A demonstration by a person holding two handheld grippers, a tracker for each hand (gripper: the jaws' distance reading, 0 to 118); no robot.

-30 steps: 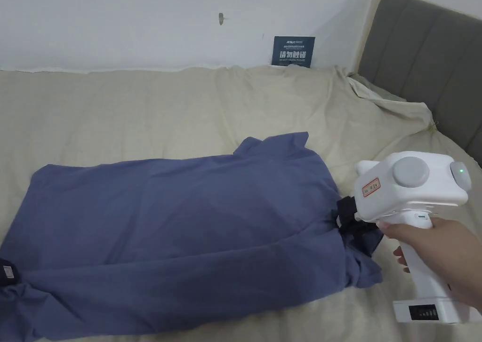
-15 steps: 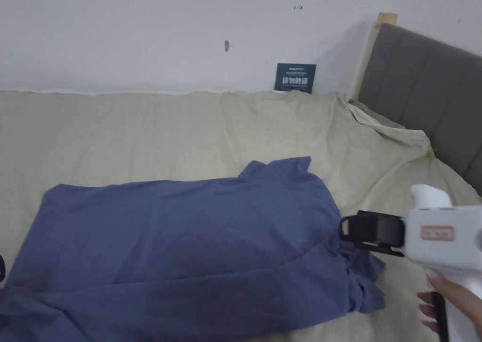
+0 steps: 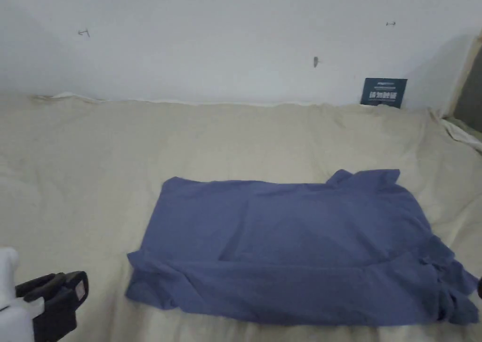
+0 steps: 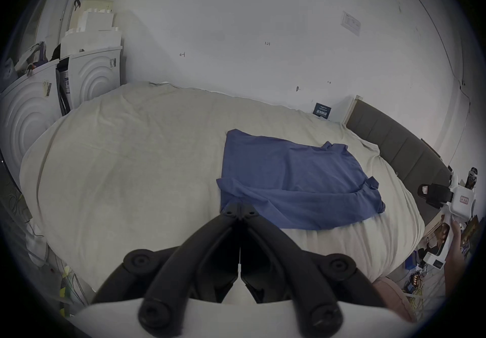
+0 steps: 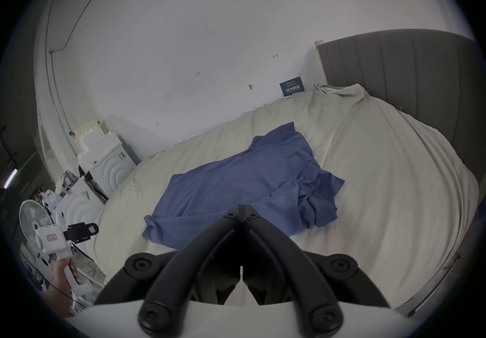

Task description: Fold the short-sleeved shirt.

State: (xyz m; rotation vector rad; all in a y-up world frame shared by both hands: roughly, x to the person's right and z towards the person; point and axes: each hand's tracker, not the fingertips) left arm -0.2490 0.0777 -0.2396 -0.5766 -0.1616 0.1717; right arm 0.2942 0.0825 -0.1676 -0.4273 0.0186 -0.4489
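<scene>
Head view: lying flat near the bed's (image 3: 94,169) front edge, blue shirt (image 3: 301,244), left gripper (image 3: 70,289) off it; left gripper view: jaws staying closed, holding nothing; right gripper view: right gripper (image 5: 241,211) closed, holding nothing.

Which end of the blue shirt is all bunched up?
The right end of the blue short-sleeved shirt, toward the grey headboard, is crumpled; the left end lies flatter.

Bedroom: bed (image 3: 235,136), upholstered headboard (image 5: 394,67)
</scene>
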